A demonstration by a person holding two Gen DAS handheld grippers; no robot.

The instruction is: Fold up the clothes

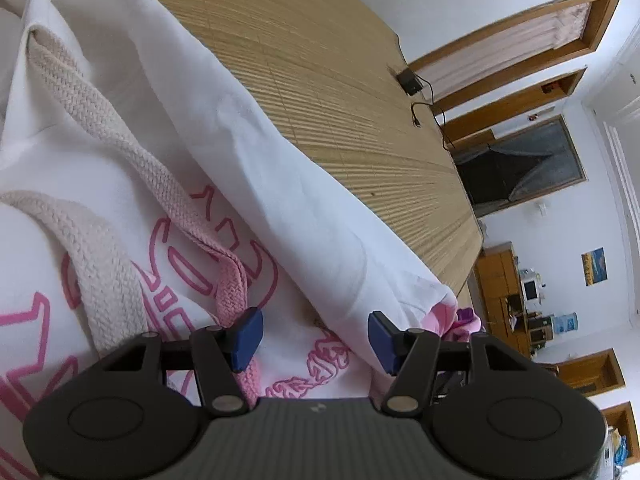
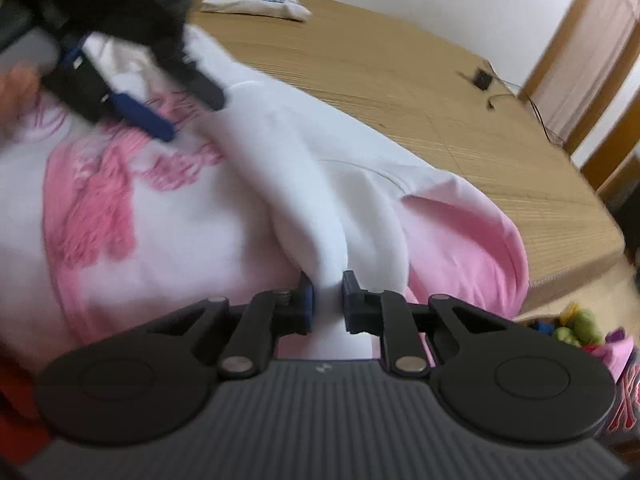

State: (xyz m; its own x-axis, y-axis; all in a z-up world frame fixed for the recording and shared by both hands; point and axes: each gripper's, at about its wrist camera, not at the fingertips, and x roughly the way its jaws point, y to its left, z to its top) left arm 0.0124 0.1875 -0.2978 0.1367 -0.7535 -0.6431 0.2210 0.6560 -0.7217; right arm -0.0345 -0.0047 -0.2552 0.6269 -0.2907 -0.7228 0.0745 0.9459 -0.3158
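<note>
A white hoodie point(image 1: 280, 168) with pink print lies on a bamboo mat point(image 1: 340, 80). Two thick braided drawstrings point(image 1: 112, 120) run across its chest. My left gripper point(image 1: 316, 338) hovers open over the printed front, one drawstring passing beside its left pad, nothing pinched. In the right wrist view the hoodie point(image 2: 208, 208) is bunched, and my right gripper point(image 2: 328, 304) is shut on a fold of its white cloth beside the pink cuff point(image 2: 472, 240). The left gripper point(image 2: 186, 114) appears there blurred, open above the print at the upper left.
A folded white garment point(image 2: 256, 0) lies at the mat's far end. A black charger point(image 2: 482, 78) with a trailing cable sits near the mat's right edge. Colourful toys point(image 2: 576, 326) lie on the floor below. Wooden door frames point(image 1: 520, 32) stand beyond.
</note>
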